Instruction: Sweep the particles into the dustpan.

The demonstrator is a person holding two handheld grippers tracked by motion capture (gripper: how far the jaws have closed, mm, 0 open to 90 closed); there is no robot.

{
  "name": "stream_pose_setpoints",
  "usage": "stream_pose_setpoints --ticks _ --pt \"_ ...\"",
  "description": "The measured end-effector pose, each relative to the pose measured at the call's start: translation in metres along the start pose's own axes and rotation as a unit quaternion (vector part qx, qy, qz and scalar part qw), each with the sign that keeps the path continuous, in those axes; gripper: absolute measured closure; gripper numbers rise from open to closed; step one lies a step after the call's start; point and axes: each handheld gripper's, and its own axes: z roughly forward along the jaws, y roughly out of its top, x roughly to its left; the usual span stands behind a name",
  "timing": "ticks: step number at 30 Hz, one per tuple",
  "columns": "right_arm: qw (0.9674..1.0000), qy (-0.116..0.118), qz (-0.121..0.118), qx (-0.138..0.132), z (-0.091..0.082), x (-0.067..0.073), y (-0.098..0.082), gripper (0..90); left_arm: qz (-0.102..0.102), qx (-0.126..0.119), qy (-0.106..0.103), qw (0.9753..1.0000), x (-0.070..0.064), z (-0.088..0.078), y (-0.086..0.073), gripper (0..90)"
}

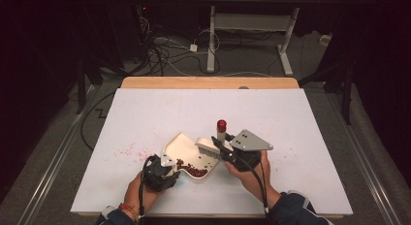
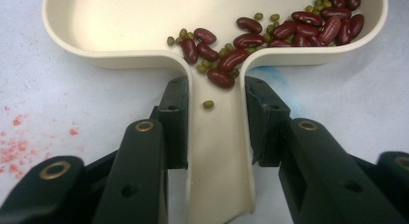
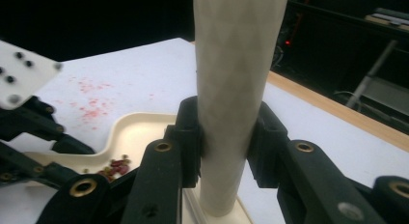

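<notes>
left gripper (image 2: 216, 120) clamps the dustpan (image 2: 120, 21) handle, beans (image 2: 299, 28) inside; right gripper (image 3: 225, 137) clamps the brush (image 3: 236, 74) handle upright

Red stains (image 1: 130, 149) on the white table (image 1: 291, 118); tangled cables (image 1: 165, 53) on the floor beyond.

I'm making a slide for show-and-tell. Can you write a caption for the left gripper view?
Left claw gripping the cream dustpan's handle, red and green beans collected inside.
</notes>
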Motion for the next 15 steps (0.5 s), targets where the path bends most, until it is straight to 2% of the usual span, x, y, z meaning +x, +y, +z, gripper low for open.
stream_pose_setpoints --ticks 4,10,12,15 --pt "0.9998 0.02 -0.008 0.001 0.003 0.017 0.004 70.0 -0.001 0.0 -0.002 1.0 0.002 0.0 -0.001 63.4" --pt "0.9982 0.06 -0.003 0.007 0.003 0.033 0.008 70.0 -0.007 -0.003 -0.002 1.0 0.003 0.0 -0.001 63.3" --pt "0.9981 0.06 -0.009 0.006 0.001 0.036 0.009 70.0 -0.01 -0.003 -0.001 0.9999 0.004 0.0 -0.002 63.4" --pt "0.9981 0.061 0.0 -0.001 -0.003 0.033 0.011 70.0 -0.012 -0.004 -0.001 0.9999 0.004 0.0 -0.002 63.4"
